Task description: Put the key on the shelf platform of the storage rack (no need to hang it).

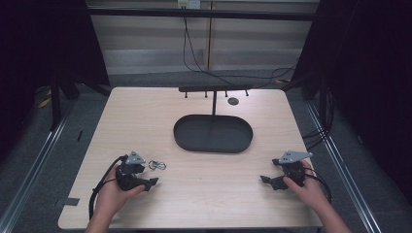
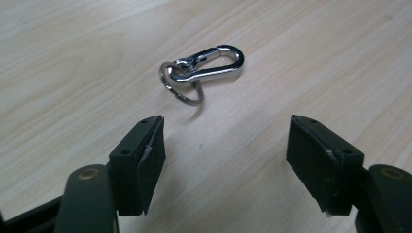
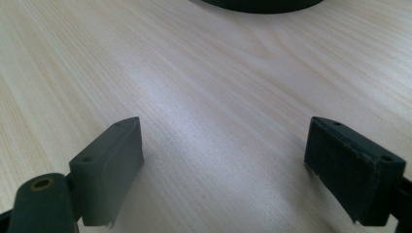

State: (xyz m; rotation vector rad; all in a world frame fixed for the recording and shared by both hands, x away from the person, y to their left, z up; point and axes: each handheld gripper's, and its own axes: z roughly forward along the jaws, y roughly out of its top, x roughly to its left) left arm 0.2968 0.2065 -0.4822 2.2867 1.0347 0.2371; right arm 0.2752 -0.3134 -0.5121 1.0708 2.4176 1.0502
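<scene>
Carabiner (image 2: pixel 203 68): flat on table (image 2: pixel 316 63), just ahead of left gripper (image 2: pixel 226 145), untouched.
Left gripper: jaws wide apart, empty.
Right gripper (image 3: pixel 223 160): jaws spread, empty.

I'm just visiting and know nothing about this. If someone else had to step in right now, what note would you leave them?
Left gripper: open, holding nothing, jaws aimed at the carabiner, which lies just ahead of them on the table.
Right gripper: open, holding nothing, low over bare table near the right edge.
Things: carabiner with a key ring looped through it, flat on the table at front left. Black tray in the middle, with a hook stand rising behind it.
Done: nothing gripped yet.
Left: probably close the left gripper on the carabiner and lift it; where it goes I cannot tell, perhaps the stand.
</scene>
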